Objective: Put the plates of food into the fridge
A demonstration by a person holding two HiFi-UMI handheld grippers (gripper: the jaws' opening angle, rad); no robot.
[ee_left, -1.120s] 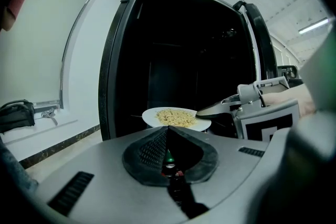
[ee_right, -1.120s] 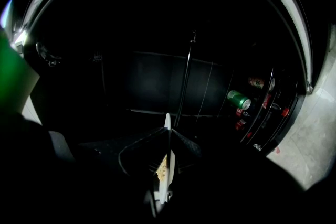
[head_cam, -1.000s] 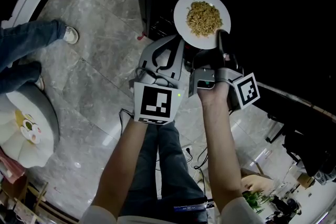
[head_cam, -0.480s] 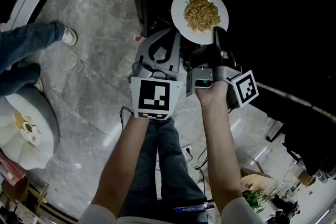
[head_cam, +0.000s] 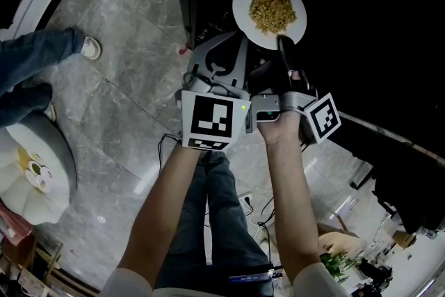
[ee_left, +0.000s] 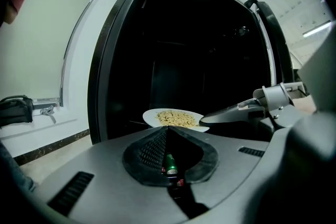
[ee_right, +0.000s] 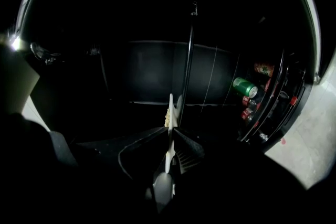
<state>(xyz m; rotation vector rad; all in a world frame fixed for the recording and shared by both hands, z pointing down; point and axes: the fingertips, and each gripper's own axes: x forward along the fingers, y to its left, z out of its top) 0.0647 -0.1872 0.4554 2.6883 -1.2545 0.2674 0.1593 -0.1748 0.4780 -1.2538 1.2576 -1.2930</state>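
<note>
The right gripper (head_cam: 281, 39) is clenched on the near rim of the round white plate (head_cam: 241, 10) of yellow-brown grains. In the head view it holds the plate at 12 o'clock, at the mouth of the dark open fridge (ee_left: 184, 50). The left gripper (ee_left: 167, 129) is pressed closed on nothing, at the plate's 7 o'clock.

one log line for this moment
phase: plate held at open fridge | right gripper: shut on plate rim | left gripper: shut, empty | food: on plate | placed: not yet
</note>
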